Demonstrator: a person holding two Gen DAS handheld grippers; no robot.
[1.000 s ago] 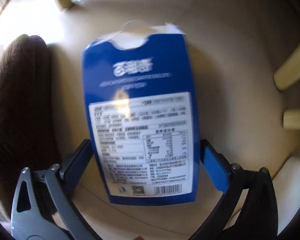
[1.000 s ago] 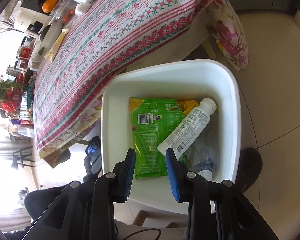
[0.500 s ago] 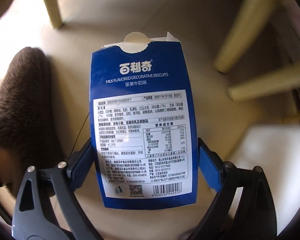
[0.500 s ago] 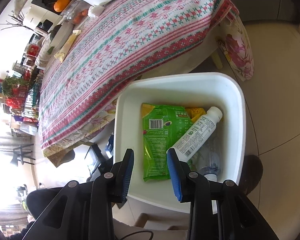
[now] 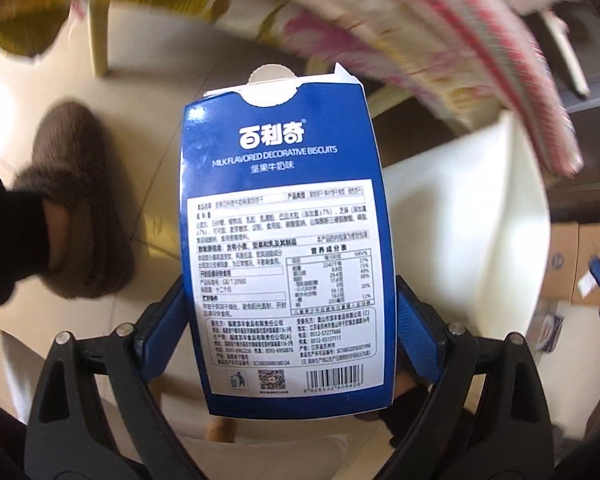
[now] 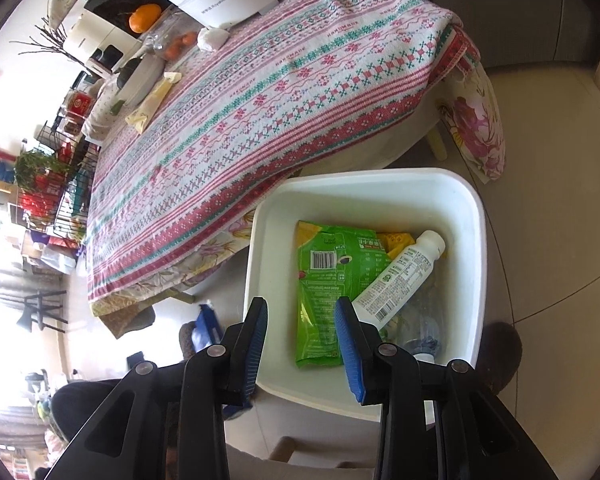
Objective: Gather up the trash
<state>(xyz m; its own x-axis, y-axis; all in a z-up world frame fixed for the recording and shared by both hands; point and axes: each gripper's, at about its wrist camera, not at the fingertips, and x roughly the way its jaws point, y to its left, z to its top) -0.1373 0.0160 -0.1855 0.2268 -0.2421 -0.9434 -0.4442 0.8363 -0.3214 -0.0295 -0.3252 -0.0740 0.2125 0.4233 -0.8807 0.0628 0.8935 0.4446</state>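
Left tool (image 5: 290, 312) clamped blue biscuit box (image 5: 284, 248), held above floor near white bin (image 6: 466, 200). Right tool (image 6: 302, 316) parted, empty, over bin holding green packet (image 6: 324, 280), bottle (image 6: 400, 276).

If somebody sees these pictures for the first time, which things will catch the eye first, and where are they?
In the left wrist view, the blue biscuit box fills the centre, held upright in the left gripper. In the right wrist view, the white bin stands on the floor beside the table's striped tablecloth; a green snack bag and a white bottle lie inside. The right gripper hangs open above it.
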